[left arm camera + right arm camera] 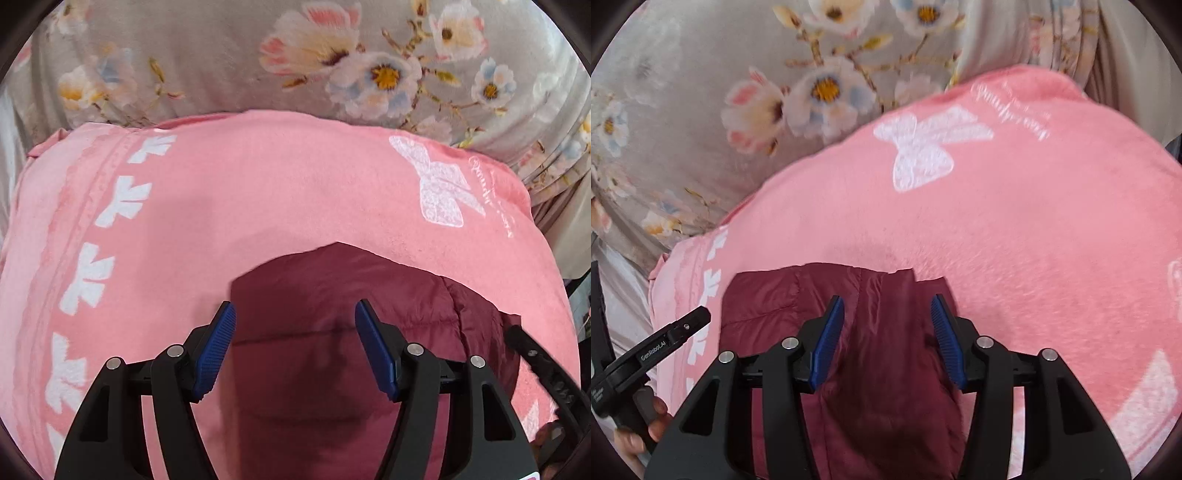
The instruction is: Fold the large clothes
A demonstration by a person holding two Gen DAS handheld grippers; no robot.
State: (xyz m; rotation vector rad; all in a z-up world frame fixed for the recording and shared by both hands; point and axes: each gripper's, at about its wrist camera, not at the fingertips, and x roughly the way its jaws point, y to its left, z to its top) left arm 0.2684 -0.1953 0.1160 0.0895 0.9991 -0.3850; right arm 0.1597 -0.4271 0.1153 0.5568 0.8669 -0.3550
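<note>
A maroon quilted jacket (332,288) lies folded on a pink blanket (258,184) printed with white bows. My left gripper (295,306) hangs over the jacket, open, its blue pads wide apart with nothing pinched. In the right wrist view the same jacket (768,295) shows its top edge and a seam. My right gripper (887,300) is open above it, with the pads clear of the fabric on both sides. The lower part of the jacket is hidden behind both grippers' black frames.
A grey floral bedsheet (203,55) spreads beyond the blanket's far edge (683,110). The left tool's black body (665,339) shows at the lower left of the right wrist view, held by a hand (653,417). The right tool's body (543,369) shows at the lower right of the left wrist view.
</note>
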